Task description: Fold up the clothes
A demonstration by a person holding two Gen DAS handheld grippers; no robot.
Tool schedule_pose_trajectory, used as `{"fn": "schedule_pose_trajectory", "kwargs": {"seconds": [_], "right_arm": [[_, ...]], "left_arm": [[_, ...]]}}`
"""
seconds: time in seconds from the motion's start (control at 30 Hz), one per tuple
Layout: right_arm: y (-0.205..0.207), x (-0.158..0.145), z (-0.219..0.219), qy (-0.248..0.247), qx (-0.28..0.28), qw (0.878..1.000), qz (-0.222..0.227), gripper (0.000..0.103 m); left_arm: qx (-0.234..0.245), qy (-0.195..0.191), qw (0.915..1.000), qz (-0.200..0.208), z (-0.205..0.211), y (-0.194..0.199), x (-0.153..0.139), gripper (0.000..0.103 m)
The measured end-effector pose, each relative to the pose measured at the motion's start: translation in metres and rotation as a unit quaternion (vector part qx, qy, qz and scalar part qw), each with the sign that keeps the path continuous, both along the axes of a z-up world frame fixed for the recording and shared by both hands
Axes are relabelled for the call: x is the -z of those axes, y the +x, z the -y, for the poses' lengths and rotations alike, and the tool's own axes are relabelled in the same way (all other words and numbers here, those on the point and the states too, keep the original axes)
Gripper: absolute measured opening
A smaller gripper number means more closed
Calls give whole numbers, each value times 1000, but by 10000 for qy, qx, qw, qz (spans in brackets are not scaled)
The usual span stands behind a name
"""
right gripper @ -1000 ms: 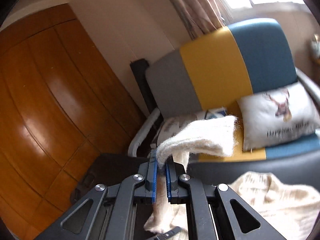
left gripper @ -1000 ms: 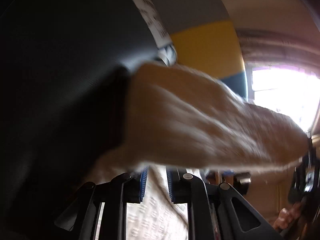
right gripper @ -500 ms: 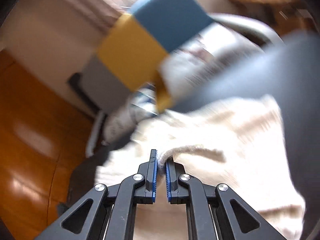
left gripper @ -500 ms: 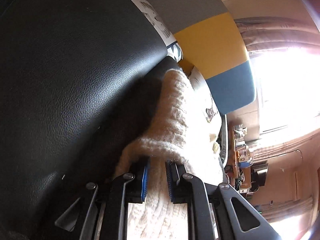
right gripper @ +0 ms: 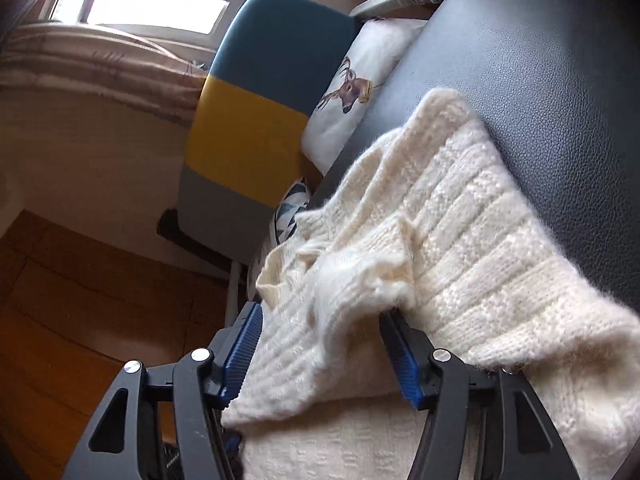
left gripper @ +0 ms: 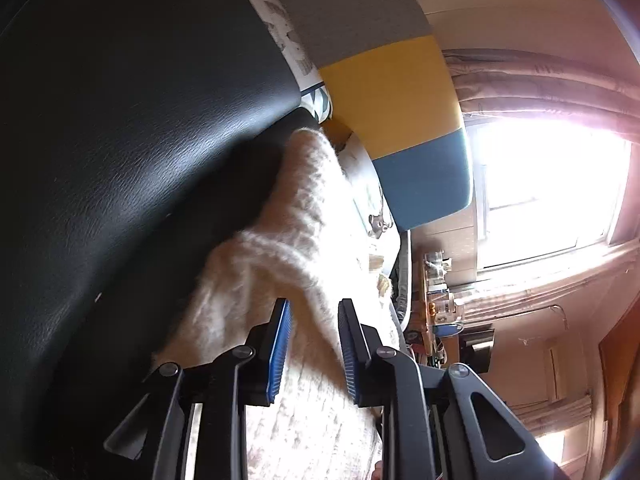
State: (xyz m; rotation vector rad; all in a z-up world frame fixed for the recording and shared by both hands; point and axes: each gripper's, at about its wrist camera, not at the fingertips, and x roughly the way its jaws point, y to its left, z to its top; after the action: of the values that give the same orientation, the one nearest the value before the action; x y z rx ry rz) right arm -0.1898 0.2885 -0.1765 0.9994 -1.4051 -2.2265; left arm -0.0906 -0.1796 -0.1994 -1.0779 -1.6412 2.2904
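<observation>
right hand-held gripper just been opening, jaws wide, a bunched fold of cream knit sweater loose between them. left hand-held gripper also opening, moderately parted astride a ridge of the knit. fuzzy, ribbed, rumpled, lying on black leather surface, near deer-print cushion.

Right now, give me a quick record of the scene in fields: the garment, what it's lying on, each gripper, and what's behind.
garment: cream knit sweater, partly folded, a fold bunched near the right gripper
surface: black leather top
left gripper: jaws just opened, knit between them, pads not pressing
right gripper: jaws just opened wide, bunched fold lying loose between them
background: grey, yellow and blue chair, deer cushion, bright window
</observation>
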Motion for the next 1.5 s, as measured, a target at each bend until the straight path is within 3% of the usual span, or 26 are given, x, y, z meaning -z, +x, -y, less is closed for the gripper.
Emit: {"fn": "schedule_pose_trajectory", "kwargs": {"seconds": [0.1,0.13,0.2,0.23,0.27,0.3,0.33,0.4,0.6,0.8,0.9,1.03,1.1,1.23,1.3,1.37,1.43,1.5], "right_arm": [[-11,-1,3,104,115,9997,166,62],[-15,-3,5,283,139,9992,229,56],[-21,-9,10,786,85,9963,344,33],[-20,-14,9,1058,-25,9938,338,14],[-17,-21,10,1326,-95,9908,242,11],[-13,-34,11,1586,-112,9873,20,11],[-9,-46,12,1845,-129,9825,-201,11],[-2,-66,13,2300,-132,9716,-545,11],[-4,-14,-10,2315,-62,9722,341,10],[7,-33,-18,2259,66,9740,-145,11],[13,-53,-21,2518,211,9666,-421,11],[7,-23,-32,2625,223,9644,228,11],[10,-16,-37,2527,238,9669,248,8],[13,-26,-32,2820,191,9590,221,14],[19,-41,-31,3065,348,9511,151,24],[25,-58,-22,3297,368,9433,-101,49],[22,-70,2,3539,24,9345,-376,59],[15,-77,37,3697,-514,9256,-626,64]], "left_arm": [[32,-134,9995,272,-5,-19,1,24],[24,-152,9989,433,-5,-30,4,24],[57,-130,9984,549,-5,-35,8,22],[95,-346,9979,533,-5,-35,6,20],[133,-563,9970,518,-6,-35,4,19],[222,-862,9943,579,-11,-39,3,17],[297,-928,9933,615,-11,-38,5,11],[436,-1071,9912,638,-11,-37,7,10],[608,-1053,9912,529,-24,-53,4,10],[795,-1483,9857,31,-38,-50,-28,13],[1051,-1352,9841,478,-46,-54,-14,13],[1062,-1394,9831,536,-46,-53,-11,11],[1015,-1326,9845,541,-44,-51,-11,11],[703,-531,9956,305,-24,-29,-5,22],[431,-151,9989,144,-11,-13,-3,24],[171,225,9996,13,1,-1,-1,25],[-42,641,9979,-101,8,2,1,28],[-29,729,9973,-43,8,-7,1,32]]}}
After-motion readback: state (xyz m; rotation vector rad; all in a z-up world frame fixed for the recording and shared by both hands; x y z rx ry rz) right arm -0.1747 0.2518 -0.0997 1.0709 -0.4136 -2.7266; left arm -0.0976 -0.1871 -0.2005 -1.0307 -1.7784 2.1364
